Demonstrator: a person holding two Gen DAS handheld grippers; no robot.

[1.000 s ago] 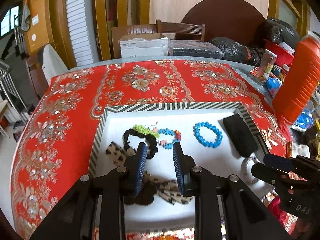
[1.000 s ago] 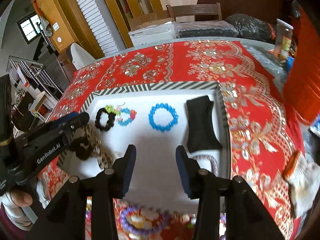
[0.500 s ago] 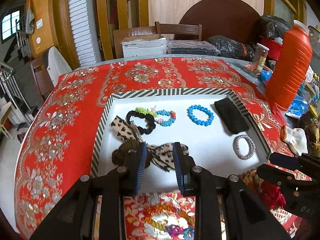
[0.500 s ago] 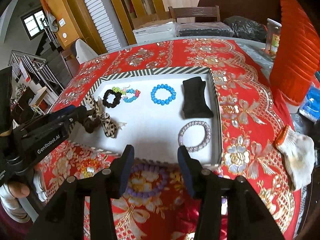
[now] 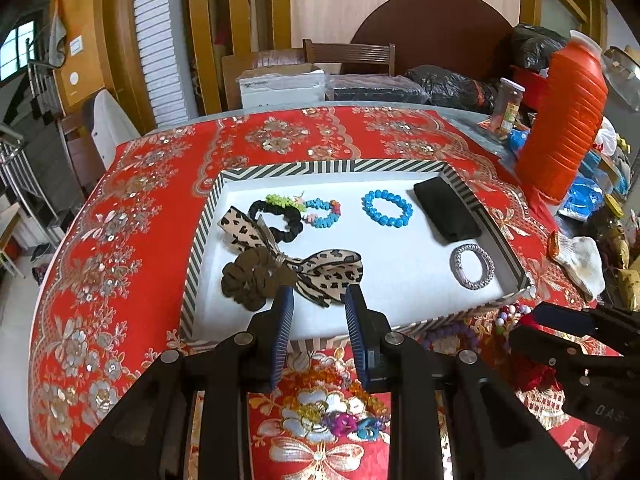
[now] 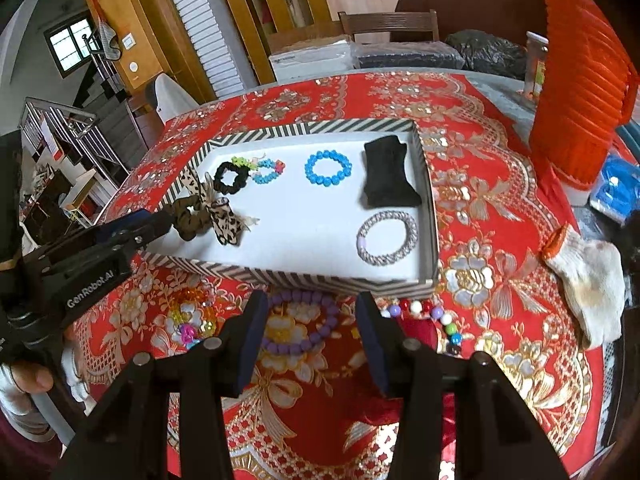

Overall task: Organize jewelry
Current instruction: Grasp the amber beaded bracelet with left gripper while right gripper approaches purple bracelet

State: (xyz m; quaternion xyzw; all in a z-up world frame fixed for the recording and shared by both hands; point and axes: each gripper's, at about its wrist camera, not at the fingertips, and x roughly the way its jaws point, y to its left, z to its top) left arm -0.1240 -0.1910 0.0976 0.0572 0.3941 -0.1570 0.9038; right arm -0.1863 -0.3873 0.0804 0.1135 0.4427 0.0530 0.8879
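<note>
Jewelry lies sorted in a shallow white tray (image 6: pixel 304 276) with a striped rim, set on the table's red floral cloth (image 5: pixel 120 216). Inside it, along the far side, sit a black scrunchie (image 5: pixel 280 222), a multicolored bead bracelet (image 5: pixel 324 214) touching it, a blue bead bracelet (image 5: pixel 387 209) and a black pouch (image 5: pixel 446 210). A silver bracelet (image 6: pixel 387 238) rests near the tray's right wall, and a leopard-print bow with a brown scrunchie (image 5: pixel 280 268) lies at the left.

On the cloth just outside the near rim lie a purple bead bracelet (image 6: pixel 302 326), a string of mixed colored beads (image 6: pixel 424 312) and a bright translucent bead bracelet (image 6: pixel 190 320).

The left hand-held gripper (image 5: pixel 319 312) hovers over the tray's near edge, its jaws spread and holding nothing. The right hand-held gripper (image 6: pixel 312 320) hangs above the purple bracelet, jaws spread wide to either side of it, gripping nothing.

An orange ribbed jug (image 5: pixel 560 120) stands at the right of the table, and a white work glove (image 6: pixel 588 280) lies near it.
</note>
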